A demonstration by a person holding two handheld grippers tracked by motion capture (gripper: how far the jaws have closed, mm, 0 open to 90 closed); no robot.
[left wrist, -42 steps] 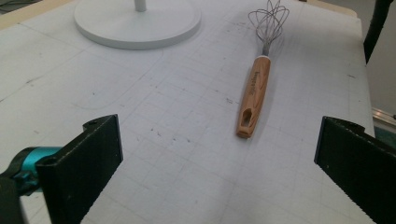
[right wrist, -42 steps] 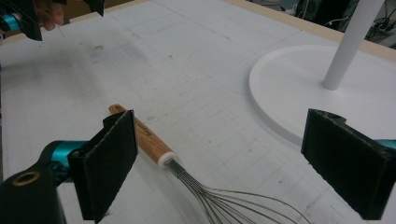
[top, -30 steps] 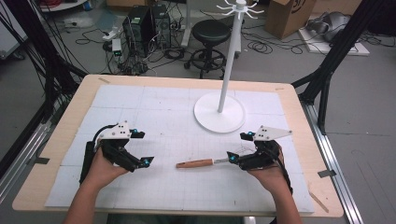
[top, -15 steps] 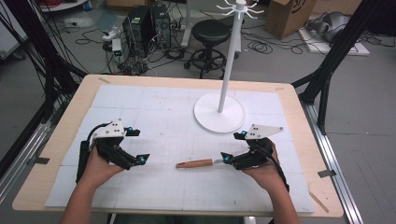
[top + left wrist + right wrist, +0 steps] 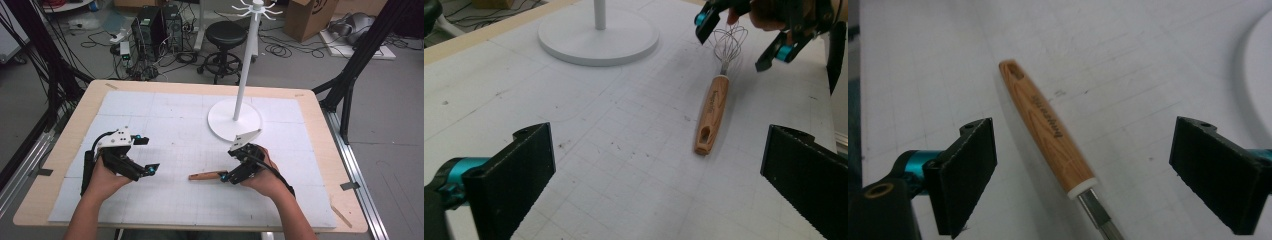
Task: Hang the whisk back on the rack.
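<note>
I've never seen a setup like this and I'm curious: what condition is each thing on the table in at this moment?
Whisk: lying flat on the table, not gripped.
Left hand-held gripper: open, holding nothing, apart from the whisk.
Right hand-held gripper: open, jaws on either side of the whisk's wire end.
Stand: upright, nothing hanging on its hooks.

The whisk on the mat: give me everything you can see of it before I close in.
The whisk lies flat on the white gridded mat, loose. It has a light wooden handle with dark lettering along it, a hanging slot at the free end, a white collar, a short metal neck and thin wire loops. The right gripper stands open, its jaws straddling the wire head without closing on it. The handle points toward the left gripper, which is apart from it.
</note>
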